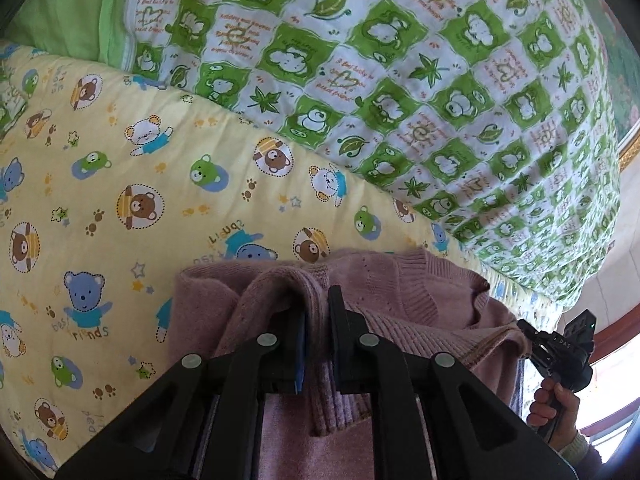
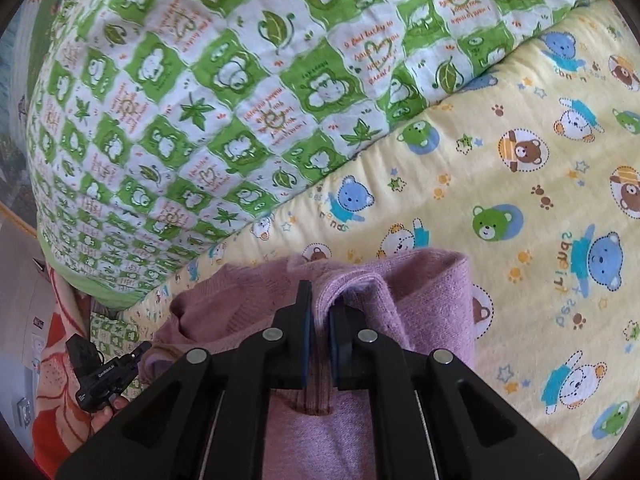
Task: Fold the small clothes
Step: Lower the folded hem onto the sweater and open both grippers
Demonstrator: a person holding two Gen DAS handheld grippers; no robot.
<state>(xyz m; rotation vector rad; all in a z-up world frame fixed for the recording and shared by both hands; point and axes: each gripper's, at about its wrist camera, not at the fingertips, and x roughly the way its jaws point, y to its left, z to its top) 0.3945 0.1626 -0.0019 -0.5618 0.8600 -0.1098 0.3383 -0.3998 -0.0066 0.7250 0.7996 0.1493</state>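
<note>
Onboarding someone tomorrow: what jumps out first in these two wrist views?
A mauve knit sweater fills the bottom centre of both views, pinched by the left gripper and the right gripper, jaws shut on bunched folds of it. Behind it spreads a yellow sheet printed with cartoon bears. Further back lies a puffy green-and-white checked quilt.

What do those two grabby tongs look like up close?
Both tongs, the left tongs and the right tongs, are matte black plastic with two flat fingers, blue pads on the inner faces, angled link bars and round silver pins. From the side, the right one has a chunky black body with small white lettering. A light knitted cuff shows at the right wrist.
</note>
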